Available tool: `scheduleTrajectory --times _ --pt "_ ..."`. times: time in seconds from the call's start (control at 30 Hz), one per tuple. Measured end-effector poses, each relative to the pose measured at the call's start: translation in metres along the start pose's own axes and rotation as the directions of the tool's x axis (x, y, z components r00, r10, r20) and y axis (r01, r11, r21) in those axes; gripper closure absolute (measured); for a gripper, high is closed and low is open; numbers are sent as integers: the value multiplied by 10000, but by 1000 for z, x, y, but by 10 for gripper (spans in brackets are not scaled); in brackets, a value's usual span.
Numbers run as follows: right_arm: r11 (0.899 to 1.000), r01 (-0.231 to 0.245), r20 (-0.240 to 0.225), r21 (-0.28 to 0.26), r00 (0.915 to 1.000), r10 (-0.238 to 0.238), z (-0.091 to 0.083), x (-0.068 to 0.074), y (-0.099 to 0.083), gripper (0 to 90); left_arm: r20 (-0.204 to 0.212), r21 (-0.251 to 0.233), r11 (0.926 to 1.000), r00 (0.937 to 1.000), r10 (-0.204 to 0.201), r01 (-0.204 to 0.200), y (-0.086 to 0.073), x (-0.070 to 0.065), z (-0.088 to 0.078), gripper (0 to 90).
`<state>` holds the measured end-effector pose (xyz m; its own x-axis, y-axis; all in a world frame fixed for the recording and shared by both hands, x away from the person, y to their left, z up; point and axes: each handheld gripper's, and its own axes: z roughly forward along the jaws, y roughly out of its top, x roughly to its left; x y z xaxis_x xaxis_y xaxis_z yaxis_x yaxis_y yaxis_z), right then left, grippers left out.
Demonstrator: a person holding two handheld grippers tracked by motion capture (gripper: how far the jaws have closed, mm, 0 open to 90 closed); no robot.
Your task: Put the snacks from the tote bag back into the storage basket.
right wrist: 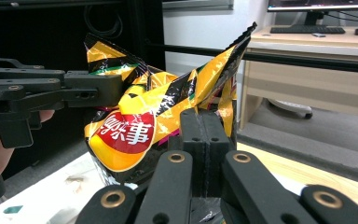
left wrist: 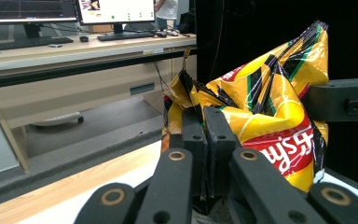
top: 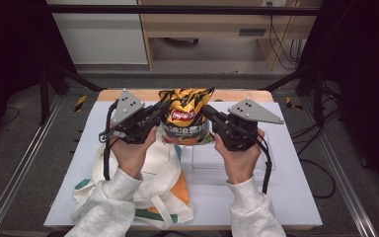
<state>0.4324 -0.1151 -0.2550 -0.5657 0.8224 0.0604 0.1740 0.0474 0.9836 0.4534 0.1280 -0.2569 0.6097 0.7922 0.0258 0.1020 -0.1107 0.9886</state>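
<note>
I hold a yellow-and-black chip bag [top: 186, 117] up between my two grippers, in the upper middle of the high view, above the white table [top: 301, 197]. My left gripper [top: 159, 114] sits just left of the bag there, its jaws pressed together on the bag's left edge; in the left gripper view those jaws stand shut at the lower middle with the crinkled foil [left wrist: 261, 107] pinched between them and rising to the upper right. My right gripper [top: 209, 114] sits just right of the bag, its jaws likewise clamped on the opposite edge; in the right gripper view the bag [right wrist: 158, 112] spreads across the middle, its red logo at centre left. Below my left hand [top: 131, 150], at the lower left of the high view, lies a white cloth bag [top: 163, 192] with orange and green patches, and a clear plastic tray [top: 207, 158] rests beneath my right hand [top: 239, 160].
</note>
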Motion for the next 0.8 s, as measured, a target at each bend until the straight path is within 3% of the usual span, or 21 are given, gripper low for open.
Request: scheduleTrajectory --times 0.27,0.8 --pt "10000 -12 337 67 9994 10 -10 -17 -6 900 346 42 9998 9992 -186 185 -7 -13 20 883" --pt "9994 -277 922 182 9954 259 -27 -50 -22 900 704 241 9996 9974 -156 139 -13 -36 55 883"
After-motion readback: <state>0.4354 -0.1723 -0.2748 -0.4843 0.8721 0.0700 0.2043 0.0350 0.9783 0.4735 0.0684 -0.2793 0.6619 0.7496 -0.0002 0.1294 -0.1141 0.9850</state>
